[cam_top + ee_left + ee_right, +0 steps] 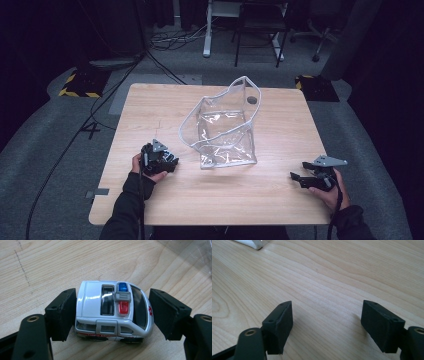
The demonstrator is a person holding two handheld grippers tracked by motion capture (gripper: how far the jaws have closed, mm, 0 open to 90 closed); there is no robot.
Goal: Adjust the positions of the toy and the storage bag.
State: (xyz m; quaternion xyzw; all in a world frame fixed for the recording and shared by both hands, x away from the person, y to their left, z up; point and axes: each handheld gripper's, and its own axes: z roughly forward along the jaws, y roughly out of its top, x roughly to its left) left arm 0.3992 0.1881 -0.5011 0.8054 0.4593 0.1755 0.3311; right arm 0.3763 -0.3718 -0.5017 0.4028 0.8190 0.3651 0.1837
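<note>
Left tool grips a toy ambulance end to end on the wooden surface, with the clear pouch just to its right and farther back; the right tool rests open, well apart.

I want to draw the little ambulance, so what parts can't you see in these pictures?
- Toy ambulance: far side and underside hidden by its own body, left gripper view; the left gripper covers it in the high view.
- Side lettering: partly cut off by shadow.
- Clear bag: dark spot inside, too small.
</note>
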